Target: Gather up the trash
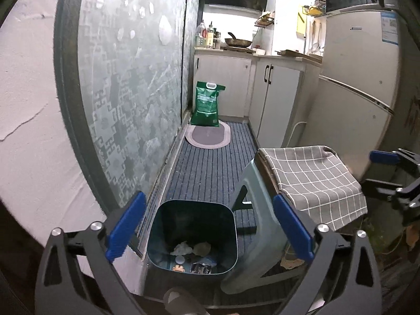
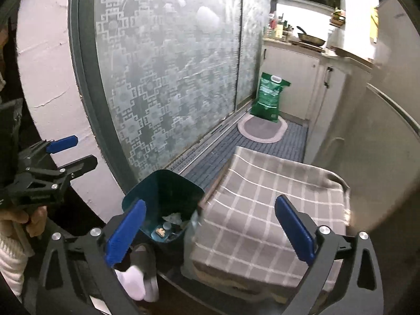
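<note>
A dark teal trash bin (image 1: 162, 225) stands on the striped floor mat by the sliding glass door. Crumpled paper, wrappers and small scraps (image 1: 191, 256) lie at its bottom. My left gripper (image 1: 210, 233) hovers over the bin's mouth, jaws wide open and empty. The bin also shows in the right wrist view (image 2: 147, 191), at the lower left. My right gripper (image 2: 210, 233) is open and empty above the checked cloth (image 2: 262, 210), to the right of the bin. The right gripper also shows in the left wrist view (image 1: 393, 176), at the far right.
A pale stool (image 1: 265, 239) with a grey checked cloth (image 1: 315, 181) stands right of the bin. A green sack (image 1: 206, 105) and an oval rug (image 1: 208, 135) lie at the far end. Cabinets (image 1: 278, 99) and a fridge (image 1: 354, 92) line the right side. My slippered foot (image 2: 141, 275) is below the bin.
</note>
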